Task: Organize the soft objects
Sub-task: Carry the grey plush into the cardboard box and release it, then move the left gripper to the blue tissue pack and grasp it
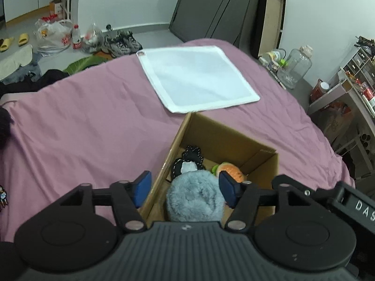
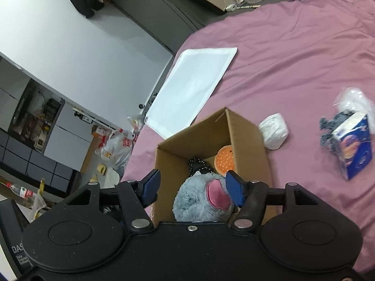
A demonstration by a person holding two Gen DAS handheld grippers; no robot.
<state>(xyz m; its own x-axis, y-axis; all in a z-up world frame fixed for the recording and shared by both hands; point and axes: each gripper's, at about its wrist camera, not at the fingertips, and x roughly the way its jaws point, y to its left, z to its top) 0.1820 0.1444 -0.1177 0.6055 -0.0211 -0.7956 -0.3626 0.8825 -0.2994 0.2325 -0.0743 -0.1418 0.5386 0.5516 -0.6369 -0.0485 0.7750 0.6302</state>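
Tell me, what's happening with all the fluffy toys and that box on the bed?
A person with a gripper in each hand is tidying soft things into a brown cardboard box on the pink bedsheet. Both the left gripper and the right gripper hang open above a fluffy grey-blue plush toy in the box, beside an orange round plush and a black-and-white plush. A white rolled bundle lies outside.

So the bed (image 1: 89,121) has a wrinkly pink sheet on it. Sitting right on the sheet: a flat white cloth (image 1: 196,79), an open cardboard box (image 1: 225,140) just beside its near corner, a white wadded bundle (image 2: 273,131) next to the box, plus a blue tissue pack (image 2: 355,151) and a grey knit thing (image 2: 329,128).
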